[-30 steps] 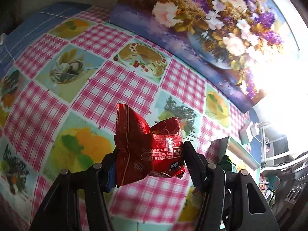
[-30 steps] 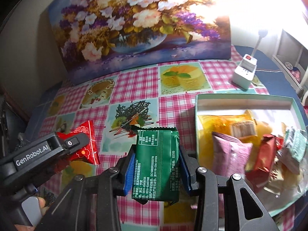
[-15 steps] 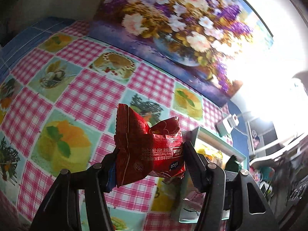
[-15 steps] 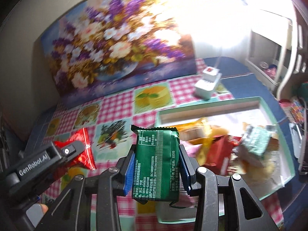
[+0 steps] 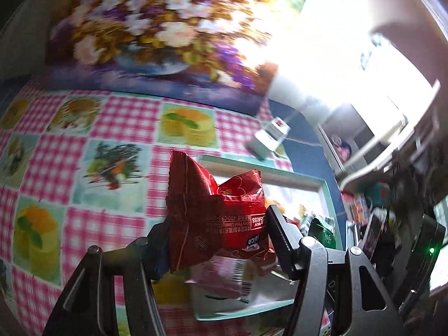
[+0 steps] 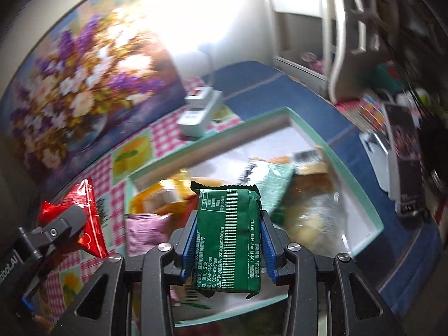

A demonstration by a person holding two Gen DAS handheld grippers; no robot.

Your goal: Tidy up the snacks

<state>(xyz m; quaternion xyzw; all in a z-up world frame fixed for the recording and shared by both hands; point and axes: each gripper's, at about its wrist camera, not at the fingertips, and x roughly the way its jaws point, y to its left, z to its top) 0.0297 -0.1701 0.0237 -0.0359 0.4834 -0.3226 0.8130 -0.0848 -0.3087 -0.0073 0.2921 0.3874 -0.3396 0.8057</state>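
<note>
Two packets: each is pinched in one gripper, above the box.
Left gripper (image 5: 218, 232): clamped on crinkled glossy red packet (image 5: 212, 212).
Right gripper (image 6: 228, 240): clamped on flat green foil packet (image 6: 228, 235).
Box (image 6: 361, 193): rectangular, mint-rimmed, white inside, filled with wrapped snacks.

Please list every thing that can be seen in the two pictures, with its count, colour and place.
red snack packet: one, red, held in the left tool, above the near edge of the box
green snack packet: one, green, held in the right tool, above the box
box: one, mint green rim, white inside, on the table at the right
snacks in the box: several, yellow, pink, pale green, clear; blurred
tablecloth: one, pink check with food pictures
flower painting: one, purple and white, at the back of the table
small white device: one, behind the box
left tool: one, black, shut on the red packet
right tool: one, black with blue pads, shut on the green packet
</note>
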